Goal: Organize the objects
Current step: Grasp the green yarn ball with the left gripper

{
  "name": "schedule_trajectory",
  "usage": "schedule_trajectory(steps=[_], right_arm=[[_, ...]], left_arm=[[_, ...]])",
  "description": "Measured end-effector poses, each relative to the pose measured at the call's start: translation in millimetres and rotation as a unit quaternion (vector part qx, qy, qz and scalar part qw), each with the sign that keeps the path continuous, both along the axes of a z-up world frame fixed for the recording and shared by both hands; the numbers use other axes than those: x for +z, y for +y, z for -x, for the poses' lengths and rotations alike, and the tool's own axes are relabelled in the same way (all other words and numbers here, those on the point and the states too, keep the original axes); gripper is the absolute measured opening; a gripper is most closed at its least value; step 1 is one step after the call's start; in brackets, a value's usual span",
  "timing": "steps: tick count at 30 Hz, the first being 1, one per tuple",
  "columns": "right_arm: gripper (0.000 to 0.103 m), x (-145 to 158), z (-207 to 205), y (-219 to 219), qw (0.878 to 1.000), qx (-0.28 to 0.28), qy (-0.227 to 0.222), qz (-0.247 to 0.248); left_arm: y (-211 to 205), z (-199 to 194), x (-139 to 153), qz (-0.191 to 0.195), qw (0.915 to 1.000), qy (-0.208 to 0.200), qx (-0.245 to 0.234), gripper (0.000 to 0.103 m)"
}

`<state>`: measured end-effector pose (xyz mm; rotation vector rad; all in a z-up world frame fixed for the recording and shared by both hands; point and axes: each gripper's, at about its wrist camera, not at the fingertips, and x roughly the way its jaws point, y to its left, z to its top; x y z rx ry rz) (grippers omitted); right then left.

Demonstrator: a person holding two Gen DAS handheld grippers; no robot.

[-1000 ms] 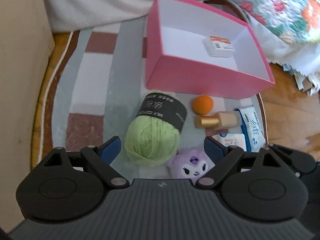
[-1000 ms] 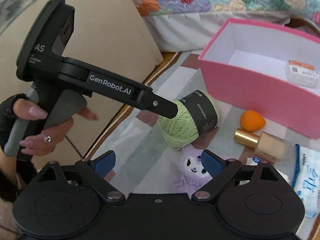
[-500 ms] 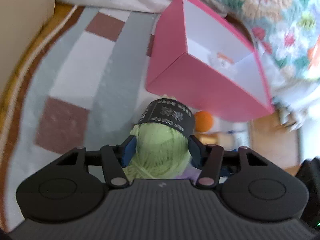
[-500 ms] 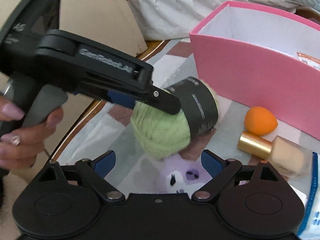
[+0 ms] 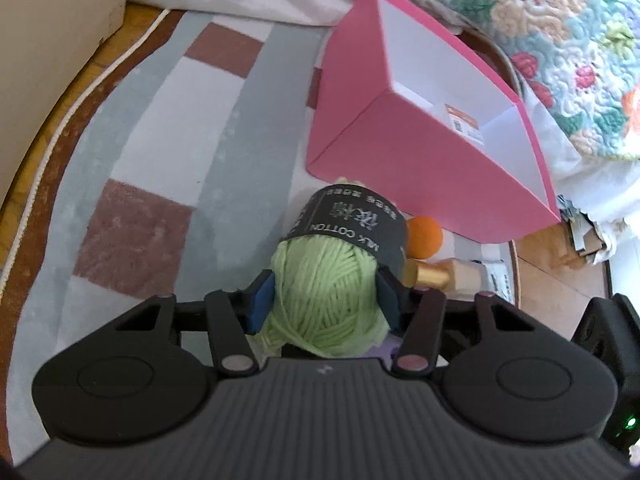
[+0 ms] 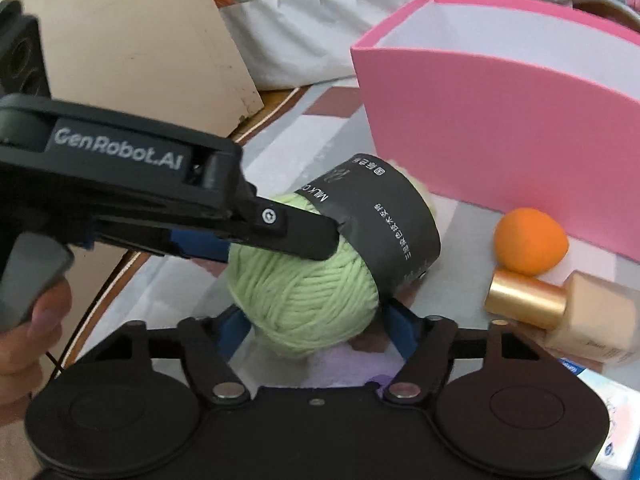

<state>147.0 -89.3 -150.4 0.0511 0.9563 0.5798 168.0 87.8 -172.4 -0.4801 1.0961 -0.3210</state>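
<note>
- We see our left gripper [image 5: 326, 300] at lower centre of the left wrist view, its blue pads [image 5: 262, 300] pressed against both flanks of the green yarn ball [image 5: 326, 300], so it is clamped on the ball.
- The yarn ball carries a dark paper band [image 5: 352, 226] printed "MILK COTTON", which sits just above the pads in that view.
- In the right wrist view we see the same left gripper [image 6: 280, 240] reaching in from the left edge, its black finger lying across the top of the yarn ball [image 6: 304, 300].
- Our right gripper [image 6: 316, 330] sits at lower centre of its own view with the jaws spread apart; the yarn ball appears between its blue pads [image 6: 402, 330], though we cannot tell whether they touch it.
- The pink box [image 5: 420, 160] stands in the upper right of the left wrist view, near the ball, with a small white labelled packet [image 5: 462, 122] inside.
- An orange sponge [image 6: 530, 240] lies at the foot of the box [image 6: 500, 128], right of the ball, and a gold-capped bottle [image 6: 560, 312] lies just below it.
- A striped rug [image 5: 160, 160] lies under everything.
</note>
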Motion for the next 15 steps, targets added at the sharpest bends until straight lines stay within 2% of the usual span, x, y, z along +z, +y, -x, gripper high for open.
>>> schedule_trajectory(steps=[3, 6, 10, 12, 15], right_arm=[[0.06, 9, 10, 1, 1.0, 0.009, -0.015, 0.015], [0.059, 20, 21, 5, 0.998, 0.023, -0.042, 0.038], [0.059, 31, 37, 12, 0.993, 0.049, -0.078, 0.069], [0.059, 30, 35, 11, 0.993, 0.055, -0.078, 0.068], [0.06, 23, 26, 4, 0.996, 0.051, -0.054, 0.057]], left_arm=[[-1, 9, 6, 0.005, 1.0, -0.003, -0.005, 0.05], [-7, 19, 15, -0.021, 0.9996, -0.017, -0.007, 0.05], [-14, 28, 25, -0.03, 0.9991, -0.028, -0.013, 0.05], [-16, 29, 23, -0.039, 0.9989, -0.024, -0.007, 0.05], [-20, 25, 15, -0.05, 0.9986, -0.019, -0.003, 0.05]])
